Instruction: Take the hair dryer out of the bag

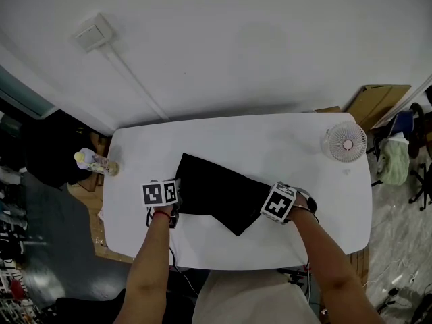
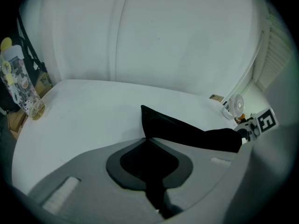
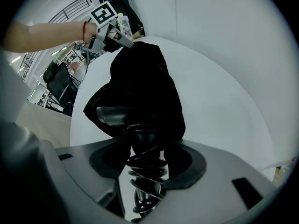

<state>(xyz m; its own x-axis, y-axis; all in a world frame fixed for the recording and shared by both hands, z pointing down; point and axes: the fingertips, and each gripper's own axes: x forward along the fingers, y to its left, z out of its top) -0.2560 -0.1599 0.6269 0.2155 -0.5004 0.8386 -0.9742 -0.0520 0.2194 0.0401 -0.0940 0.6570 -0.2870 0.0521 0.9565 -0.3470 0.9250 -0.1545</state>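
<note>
A clear bottle stands at the white tabletop's left edge. The left gripper pinches the left end of the black fabric bag. The right gripper's spread jaws are closing around the cord-wrapped handle of the grey hair dryer, which lies in the bag's right mouth.

The black fabric bag is lying limp and mostly flat on the white surface, left of the small fan and nearer to you. Your left claw is pinching the end farthest from the fan. At the end closer to the fan, the grey hair dryer is poking out of the bag's mouth, its cord-wound handle sitting between the closing jaws of your right claw.
</note>
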